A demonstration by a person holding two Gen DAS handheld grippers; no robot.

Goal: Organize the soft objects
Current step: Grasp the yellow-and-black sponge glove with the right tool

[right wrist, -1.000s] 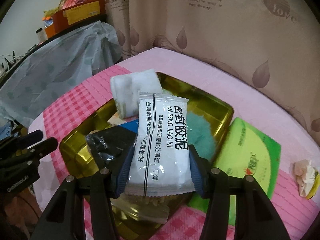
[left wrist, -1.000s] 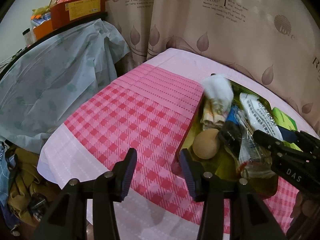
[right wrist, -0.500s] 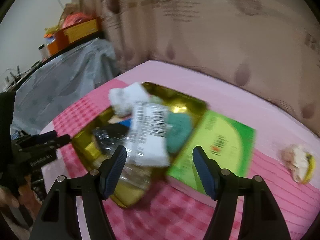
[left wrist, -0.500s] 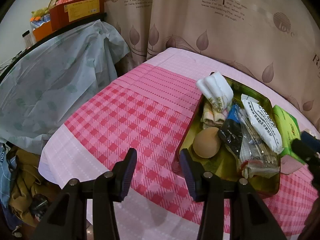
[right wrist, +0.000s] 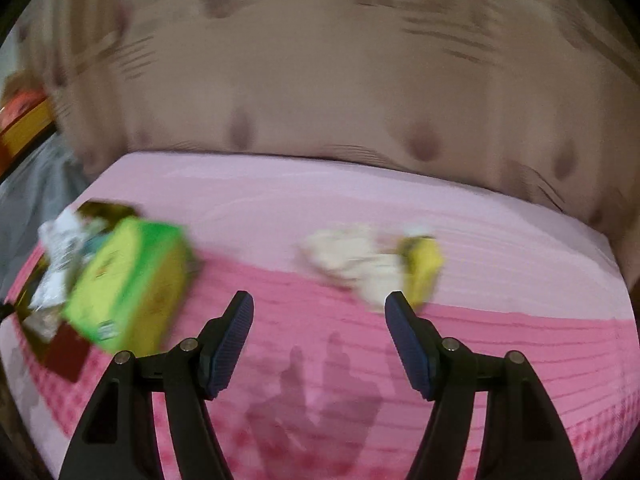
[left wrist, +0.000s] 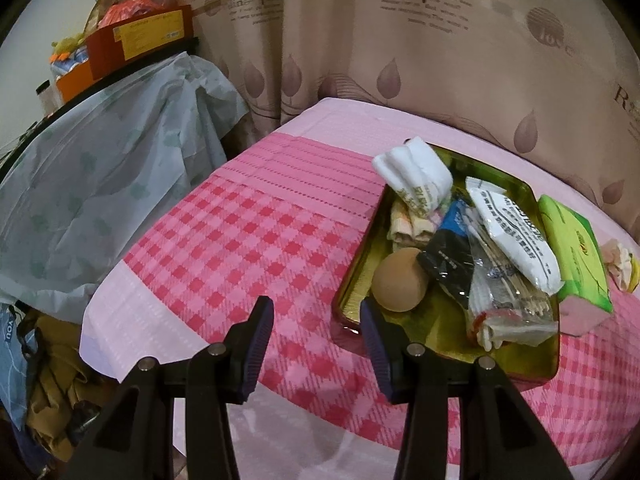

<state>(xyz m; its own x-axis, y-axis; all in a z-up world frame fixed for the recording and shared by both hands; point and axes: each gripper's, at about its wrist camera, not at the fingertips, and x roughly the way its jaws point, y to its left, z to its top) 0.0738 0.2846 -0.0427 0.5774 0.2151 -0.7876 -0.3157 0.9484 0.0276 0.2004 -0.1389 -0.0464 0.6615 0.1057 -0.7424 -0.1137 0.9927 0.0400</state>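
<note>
**Both claws empty over the pink cloth; soft goods piled in the gold tin**

Left wrist view, left to right. At nine o'clock, a pale blue plastic sheet [left wrist: 100, 184] draped over furniture, with an orange box [left wrist: 136, 46] at eleven o'clock above it. Across the middle, the pink checked tablecloth [left wrist: 248, 240]. At six o'clock, the left gripper [left wrist: 316, 338]: jaws parted, nothing between the pads, hanging over bare cloth just beside the near left corner of the gold tin [left wrist: 516, 368]. Inside the tin, at three o'clock: a tan ball [left wrist: 400, 280] at the near left corner; a white folded cloth [left wrist: 416, 168] propped on the far rim, long axis running from eleven to five o'clock; a black and blue packet [left wrist: 450, 264] beside the ball; a white sachet [left wrist: 516, 236] lying on the pile, long axis from eleven to five o'clock, its far end pointing toward the curtain [left wrist: 400, 40]. Touching the tin's right wall, a green tissue pack [left wrist: 576, 256], long axis from twelve to six o'clock.

Right wrist view, heavily blurred. At nine o'clock, the tin's contents and the green tissue pack [right wrist: 128, 280]. At six o'clock, the right gripper [right wrist: 318, 332]: jaws just closing a little yet standing apart, empty. At two o'clock of it, near the right fingertip, a crumpled cream and yellow wad [right wrist: 372, 264] on the cloth, long axis from nine to three o'clock.
</note>
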